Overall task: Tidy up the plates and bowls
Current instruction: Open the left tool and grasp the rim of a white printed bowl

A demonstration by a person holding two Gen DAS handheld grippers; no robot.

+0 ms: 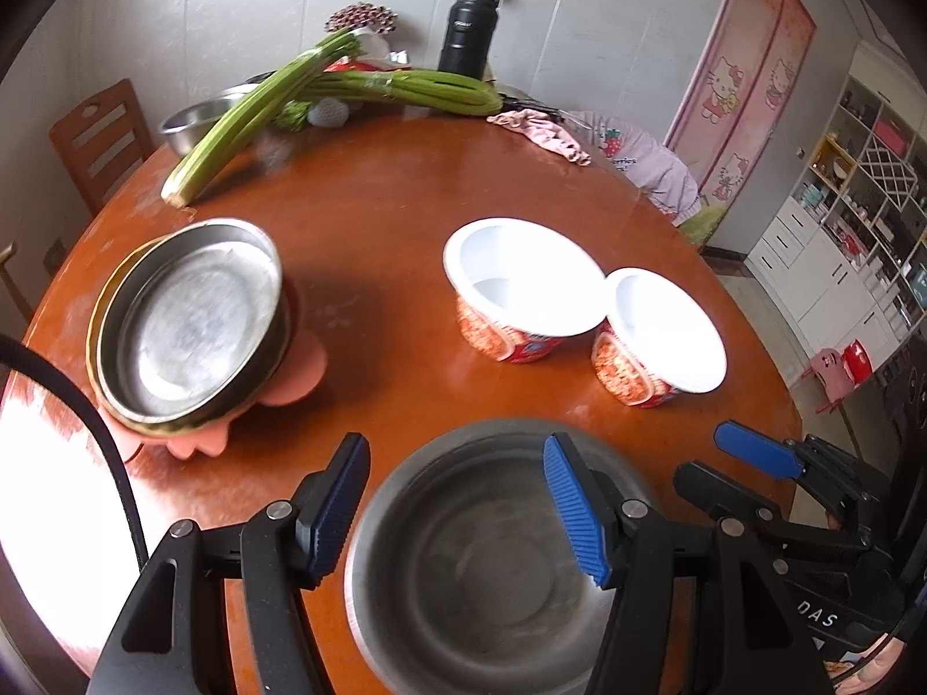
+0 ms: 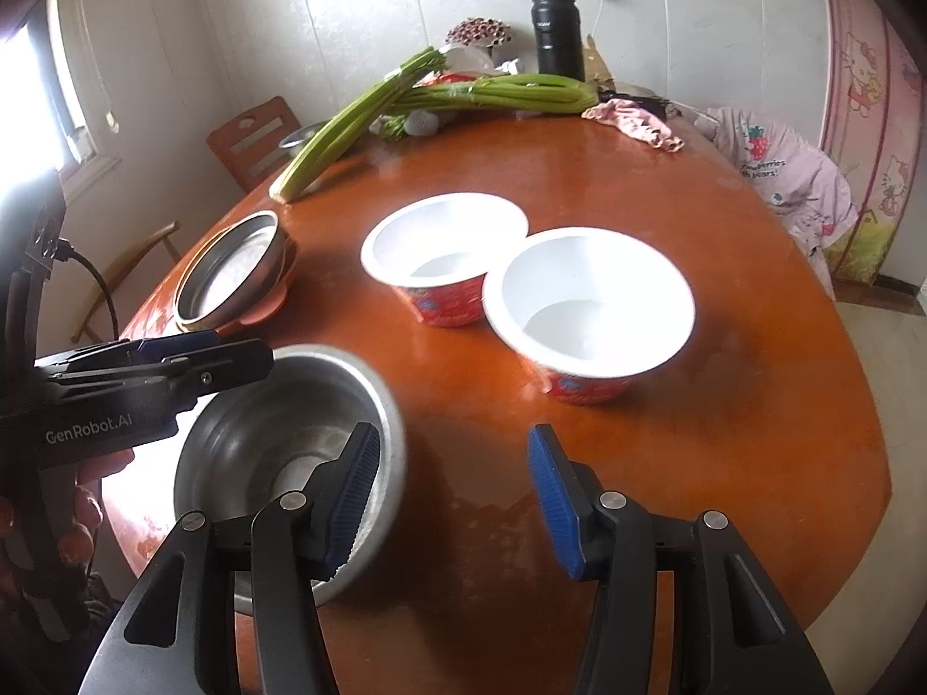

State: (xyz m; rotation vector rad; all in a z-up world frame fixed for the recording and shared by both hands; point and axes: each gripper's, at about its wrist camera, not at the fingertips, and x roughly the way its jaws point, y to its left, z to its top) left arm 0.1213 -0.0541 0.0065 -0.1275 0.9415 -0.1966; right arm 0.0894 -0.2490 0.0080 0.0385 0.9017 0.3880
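A steel bowl (image 1: 481, 567) sits at the near edge of the round wooden table (image 1: 405, 220); my open left gripper (image 1: 457, 509) hovers over its left rim. It also shows in the right wrist view (image 2: 272, 463). Two white paper bowls with red sides (image 1: 521, 289) (image 1: 660, 336) stand side by side mid-table, also in the right wrist view (image 2: 446, 255) (image 2: 585, 301). A stack of steel plates (image 1: 197, 318) rests tilted on a pink holder (image 1: 289, 388) at the left. My right gripper (image 2: 452, 492) is open and empty, right of the steel bowl.
Celery stalks (image 1: 324, 87), a steel basin (image 1: 197, 121), a black flask (image 1: 469, 29) and a pink cloth (image 1: 544, 133) lie at the table's far side. A wooden chair (image 1: 98, 139) stands far left. Shelves (image 1: 857, 220) line the right wall.
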